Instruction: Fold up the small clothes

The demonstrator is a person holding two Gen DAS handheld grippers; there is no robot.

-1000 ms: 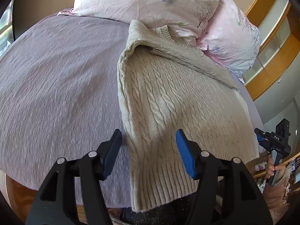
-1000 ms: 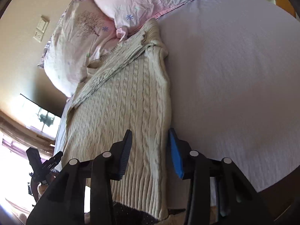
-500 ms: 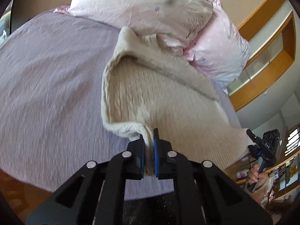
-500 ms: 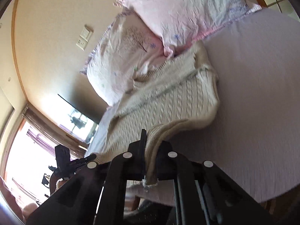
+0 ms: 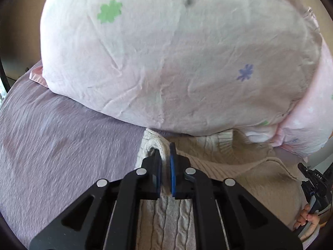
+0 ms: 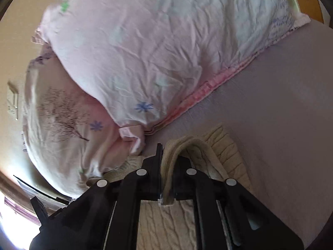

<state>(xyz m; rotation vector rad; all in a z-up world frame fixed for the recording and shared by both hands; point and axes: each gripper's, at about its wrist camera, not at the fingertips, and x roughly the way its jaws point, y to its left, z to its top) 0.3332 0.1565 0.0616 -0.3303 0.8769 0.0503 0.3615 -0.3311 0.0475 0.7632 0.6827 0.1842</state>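
A cream cable-knit sweater (image 5: 239, 166) lies on the lilac bed sheet (image 5: 62, 145). My left gripper (image 5: 165, 152) is shut on the sweater's ribbed hem, carried up close to the pillows and over the sweater's upper part. In the right wrist view my right gripper (image 6: 168, 154) is shut on a doubled fold of the same sweater (image 6: 224, 152), its hem edge bunched between the fingers just in front of the pillows. The other gripper shows small at the right edge of the left wrist view (image 5: 316, 183).
Two pale pink flowered pillows (image 5: 177, 52) stand directly ahead at the head of the bed; they also fill the right wrist view (image 6: 135, 52). Lilac sheet stretches left of the sweater in the left view and right of it (image 6: 281, 104) in the right view.
Both grippers went from open over the hem to shut on it, then carried it forward over the sweater toward the pillows, which now fill both views.
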